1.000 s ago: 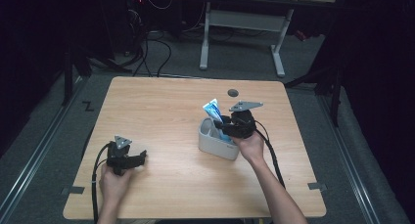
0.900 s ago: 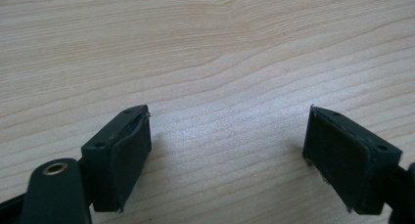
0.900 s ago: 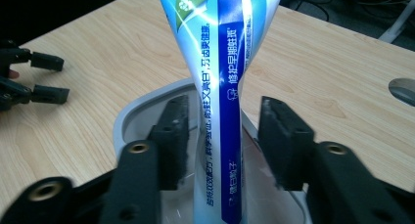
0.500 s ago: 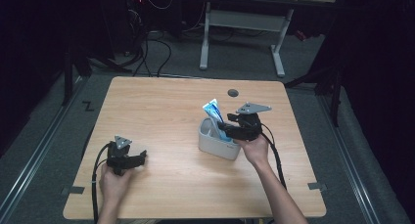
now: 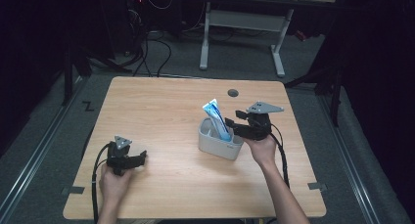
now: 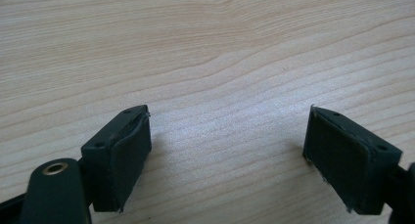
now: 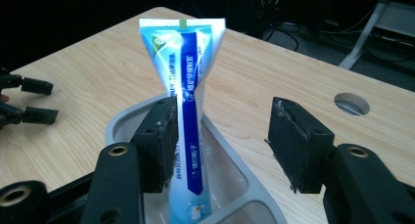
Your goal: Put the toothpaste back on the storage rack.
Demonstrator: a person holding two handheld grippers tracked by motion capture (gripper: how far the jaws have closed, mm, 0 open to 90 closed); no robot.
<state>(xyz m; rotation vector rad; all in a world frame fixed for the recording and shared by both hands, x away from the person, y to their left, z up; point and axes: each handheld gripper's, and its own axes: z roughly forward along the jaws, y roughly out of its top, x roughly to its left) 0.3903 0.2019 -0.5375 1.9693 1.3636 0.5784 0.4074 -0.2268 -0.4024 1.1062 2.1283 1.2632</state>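
Observation:
A blue and white toothpaste tube (image 5: pixel 217 117) (image 7: pixel 188 87) stands upright in a grey holder (image 5: pixel 220 146) (image 7: pixel 244 190) near the middle of the wooden table (image 5: pixel 161 116). My right gripper (image 5: pixel 234 126) (image 7: pixel 220 141) is just right of the holder and open; its jaws have just been opening. In the right gripper view the tube rises close by the left pad, and neither pad presses on it. My left gripper (image 5: pixel 139 158) (image 6: pixel 227 160) rests at the table's front left, open over bare wood with nothing between its pads.
A round cable hole (image 5: pixel 233 93) (image 7: pixel 351 103) sits in the table behind the holder. The left gripper (image 7: pixel 24 101) appears far off in the right gripper view. A white desk frame (image 5: pixel 240 23) and floor cables lie beyond the table.
The right gripper has let go of the tube and drawn back a little to the right and up. The tube stays standing in the holder. The left gripper has not moved.

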